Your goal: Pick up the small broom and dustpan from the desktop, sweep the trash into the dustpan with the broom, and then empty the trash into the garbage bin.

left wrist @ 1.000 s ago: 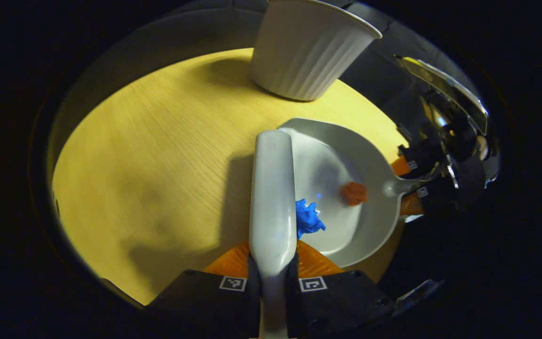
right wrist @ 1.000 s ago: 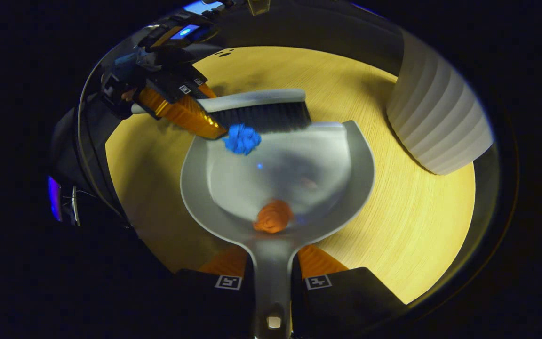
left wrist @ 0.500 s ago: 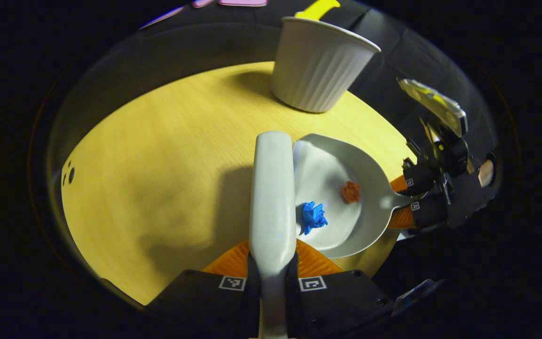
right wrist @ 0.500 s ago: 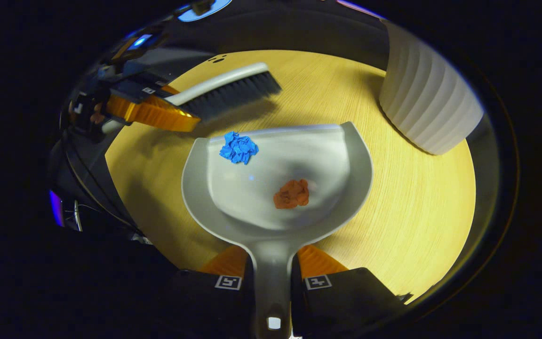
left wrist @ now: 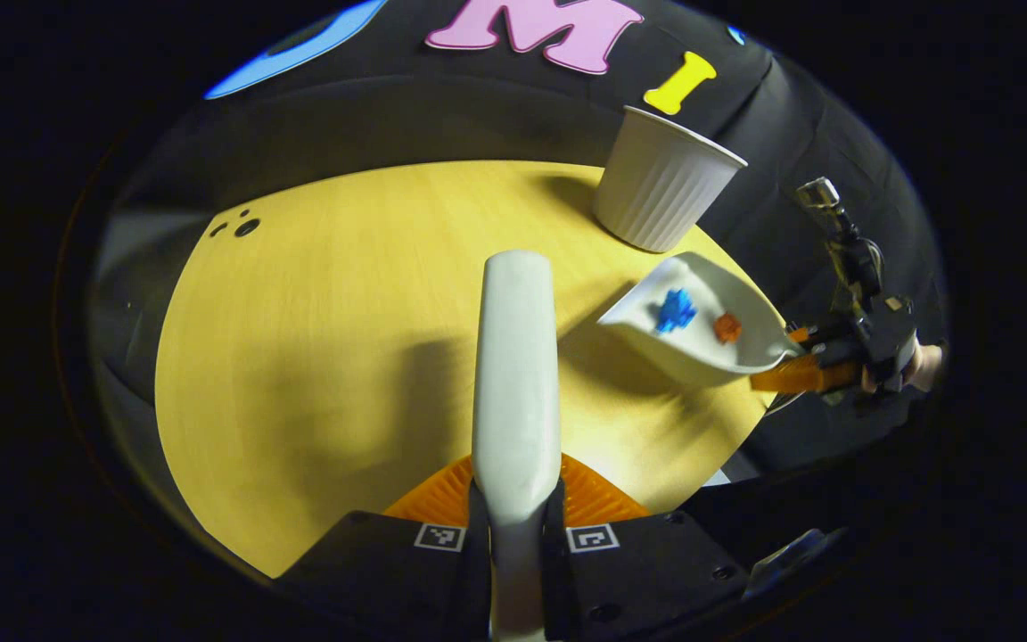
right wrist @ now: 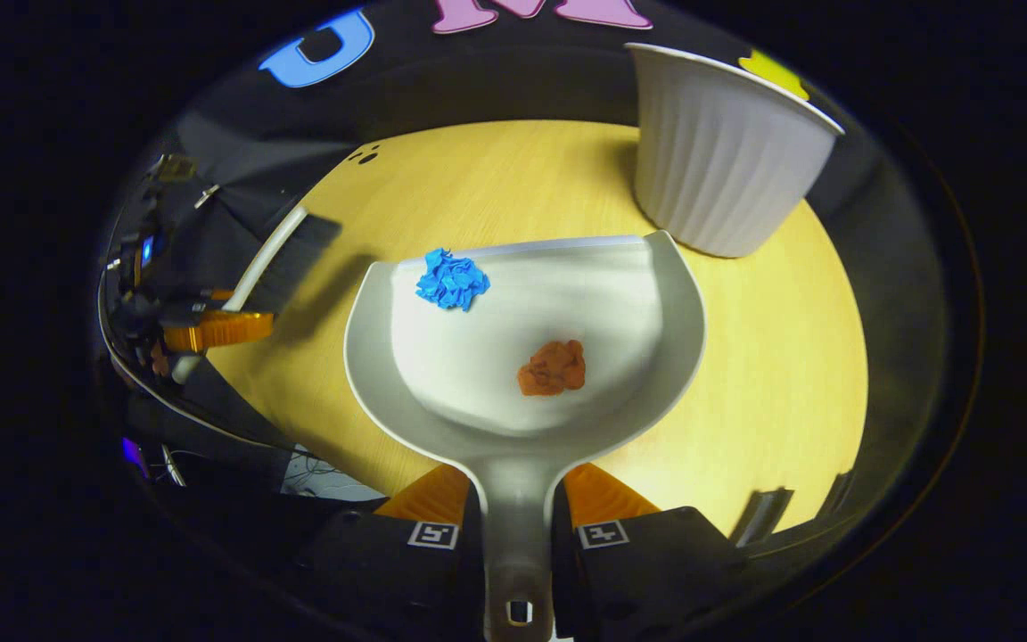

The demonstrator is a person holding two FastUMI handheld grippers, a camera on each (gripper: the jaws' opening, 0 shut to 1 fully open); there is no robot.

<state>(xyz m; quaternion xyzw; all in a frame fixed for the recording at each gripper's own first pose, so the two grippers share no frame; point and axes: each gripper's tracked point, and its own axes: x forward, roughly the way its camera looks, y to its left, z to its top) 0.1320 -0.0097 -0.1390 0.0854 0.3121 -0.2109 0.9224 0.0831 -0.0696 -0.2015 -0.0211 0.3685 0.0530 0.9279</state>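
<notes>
- The dustpan (right wrist: 522, 357) has come up off the table (right wrist: 763, 374) since a moment ago; from the left gripper view it hangs in the air with its shadow on the wood beneath, its mouth tipped slightly up.
- The right gripper (right wrist: 516, 522) has both fingers pressed on the pan's handle, closed down to the handle's width.
- Both bits of trash ride inside: the blue wad (right wrist: 452, 279) near the front lip, the orange wad (right wrist: 553, 367) deeper, toward the handle.
- The broom (left wrist: 515, 374) has pulled back and away from the pan; half a second ago its bristles were just beside the lip, and now it is well apart to the side.
- The left gripper (left wrist: 515, 522) grips the broom handle tightly between both fingers.
- The bin (right wrist: 723, 152) stands upright near the far edge of the table, just beyond the pan and a little to the right.
- I'd say the sweeping is done and the emptying is starting; no trash shows on the bare wood.
- The blue wad sits close to the lip, so a forward tilt before the pan is over the bin could spill it.
</notes>
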